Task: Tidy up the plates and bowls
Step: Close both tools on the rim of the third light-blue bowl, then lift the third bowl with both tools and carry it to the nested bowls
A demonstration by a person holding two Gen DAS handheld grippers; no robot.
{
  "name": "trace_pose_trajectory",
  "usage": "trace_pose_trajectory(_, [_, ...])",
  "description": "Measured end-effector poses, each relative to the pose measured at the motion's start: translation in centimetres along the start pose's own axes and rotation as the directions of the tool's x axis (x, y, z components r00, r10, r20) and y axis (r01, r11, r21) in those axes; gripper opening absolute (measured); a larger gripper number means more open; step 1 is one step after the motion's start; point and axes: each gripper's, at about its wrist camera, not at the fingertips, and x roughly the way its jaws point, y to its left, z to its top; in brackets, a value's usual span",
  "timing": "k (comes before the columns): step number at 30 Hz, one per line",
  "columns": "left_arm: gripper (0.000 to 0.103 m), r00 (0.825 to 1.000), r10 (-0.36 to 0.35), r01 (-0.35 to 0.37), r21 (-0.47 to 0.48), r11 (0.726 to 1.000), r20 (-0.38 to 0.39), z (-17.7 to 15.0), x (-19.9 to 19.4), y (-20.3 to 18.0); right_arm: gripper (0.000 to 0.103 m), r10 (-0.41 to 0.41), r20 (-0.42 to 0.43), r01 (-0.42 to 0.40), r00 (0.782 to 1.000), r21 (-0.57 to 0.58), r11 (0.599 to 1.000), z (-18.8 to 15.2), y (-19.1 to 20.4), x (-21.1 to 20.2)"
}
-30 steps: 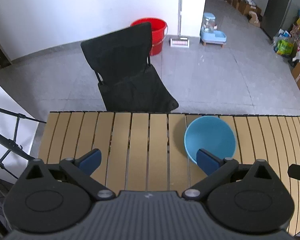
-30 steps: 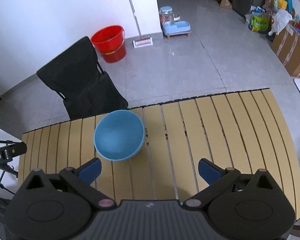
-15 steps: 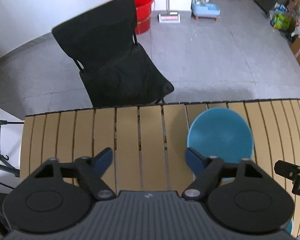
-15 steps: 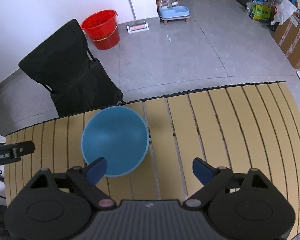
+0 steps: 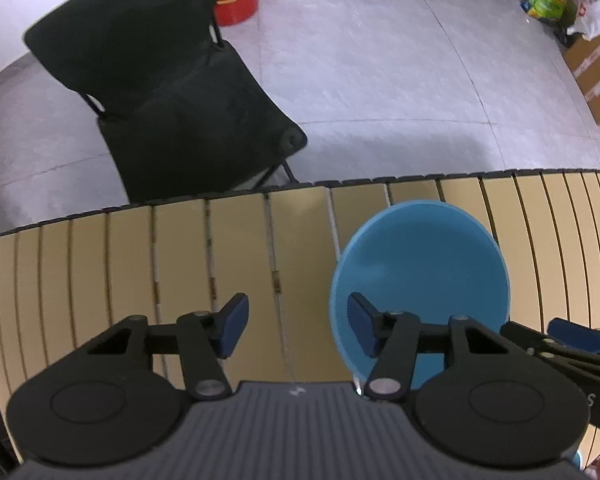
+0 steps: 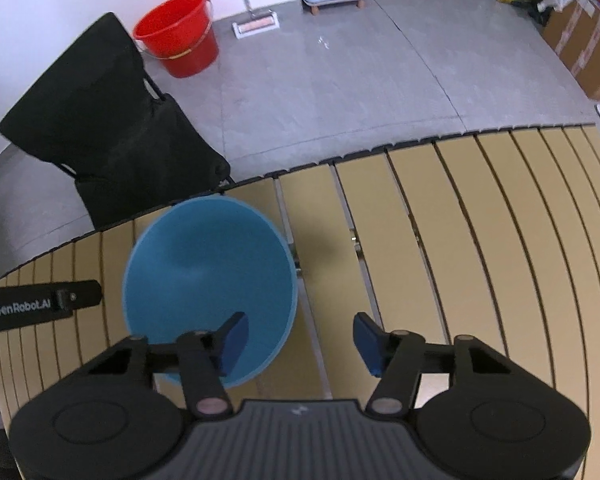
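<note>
**Two grippers angled steeply down at a blue bowl on the slatted table**

On the left, the left gripper [image 5: 294, 330] points steeply down at the slatted wooden table [image 5: 100, 272], its black body filling the bottom of its own view. Its jaws are closing, roughly half apart. The left blue pad [image 5: 231, 331] hangs over bare slats, while the right blue pad shows against the left rim of the blue bowl [image 5: 424, 268]. The bowl's rim falls between the two pads in this view; whether a pad touches it cannot be told.

The bowl sits upright near the table's far edge, between the two grippers. It looks empty.

To the right, the right gripper [image 6: 300, 338] is tilted down just as steeply. Its jaws are also closing, about half apart. Its left pad [image 6: 232, 338] shows against the bowl's near right rim [image 6: 208, 280], and its right pad hangs over bare slats. Here too the rim lies between the pads, contact unclear. Part of the left gripper's black body, lettered GenRobot.AI, juts in from the left edge of this view, just beside the bowl.

Beyond the table stand a black folding chair [image 6: 100, 128] and a red bucket [image 6: 178, 36] on the grey floor.
</note>
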Motion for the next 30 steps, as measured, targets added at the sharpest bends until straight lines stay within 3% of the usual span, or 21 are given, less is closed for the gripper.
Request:
trace_pose_trajectory(3, [0.042, 0.999, -0.007, 0.008, 0.008, 1.000, -0.032, 0.4, 1.2, -0.4, 0.055, 0.011, -0.023, -0.011, 1.000, 0.005, 1.000, 0.2, 0.1, 1.2])
trace_pose_trajectory(5, [0.039, 0.999, -0.019, 0.019, 0.003, 1.000, -0.050, 0.8, 1.9, -0.5, 0.046, 0.015, -0.036, -0.015, 0.999, 0.006, 1.000, 0.3, 0.2, 1.8])
trace_pose_trajectory(9, [0.029, 0.997, -0.033, 0.033, 0.002, 0.999, -0.064, 1.2, 2.7, -0.6, 0.040, 0.021, -0.060, -0.020, 0.998, 0.017, 1.000, 0.6, 0.3, 3.0])
trace_pose_trajectory(14, [0.016, 0.996, -0.046, 0.047, 0.020, 0.999, -0.074, 1.3, 3.5, -0.8, 0.017, 0.044, -0.071, -0.041, 0.997, 0.045, 0.998, 0.6, 0.2, 3.9])
trace_pose_trajectory(20, [0.010, 0.996, -0.050, 0.053, 0.039, 0.998, -0.075, 1.1, 3.8, -1.4, 0.007, 0.046, -0.072, -0.044, 0.996, 0.035, 0.998, 0.6, 0.3, 4.1])
trace_pose_trajectory(30, [0.010, 0.999, -0.015, 0.019, 0.081, 0.997, -0.044, 0.4, 2.9, -2.2, 0.007, 0.044, -0.034, -0.044, 0.998, -0.007, 0.999, -0.1, 0.6, 3.2])
